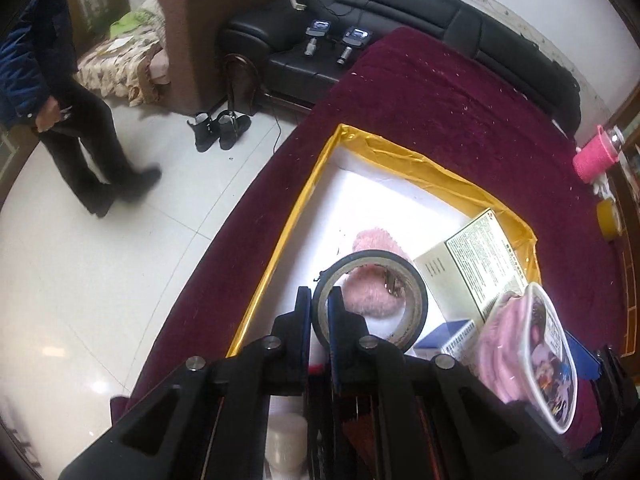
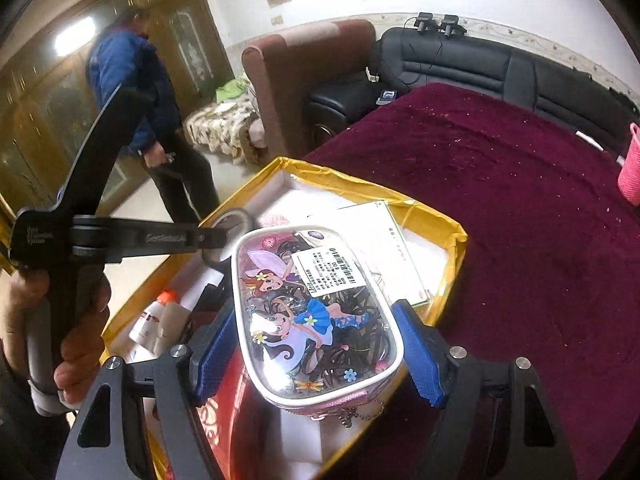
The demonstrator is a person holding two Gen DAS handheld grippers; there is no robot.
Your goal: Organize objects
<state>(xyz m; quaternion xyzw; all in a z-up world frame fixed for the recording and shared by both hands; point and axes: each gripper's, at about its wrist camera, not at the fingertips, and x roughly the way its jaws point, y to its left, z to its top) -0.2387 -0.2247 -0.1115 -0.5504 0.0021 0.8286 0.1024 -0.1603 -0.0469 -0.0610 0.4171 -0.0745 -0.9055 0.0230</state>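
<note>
My left gripper (image 1: pixel 319 305) is shut on the rim of a black tape roll (image 1: pixel 372 296) and holds it above the gold-edged box (image 1: pixel 280 248). The left gripper also shows in the right wrist view (image 2: pixel 216 240), over the box's left side. My right gripper (image 2: pixel 320 344) is shut on a pink cartoon-print pouch (image 2: pixel 316 316) with a white rim, held above the box (image 2: pixel 452 232); the pouch also shows in the left wrist view (image 1: pixel 528 360). Inside the box lie a pink furry item (image 1: pixel 372 300), a cream carton (image 1: pixel 476 264), a blue-white packet (image 1: pixel 456 336) and a white bottle (image 2: pixel 152 316).
The box sits on a table with a maroon cloth (image 1: pixel 460 112). A pink-sleeved bottle (image 1: pixel 598 152) and a yellow tape roll (image 1: pixel 610 218) stand at its right. A person in a blue jacket (image 2: pixel 128 92) stands on the tiled floor at left. Black sofa (image 1: pixel 400 8) and brown armchair (image 2: pixel 304 80) stand behind.
</note>
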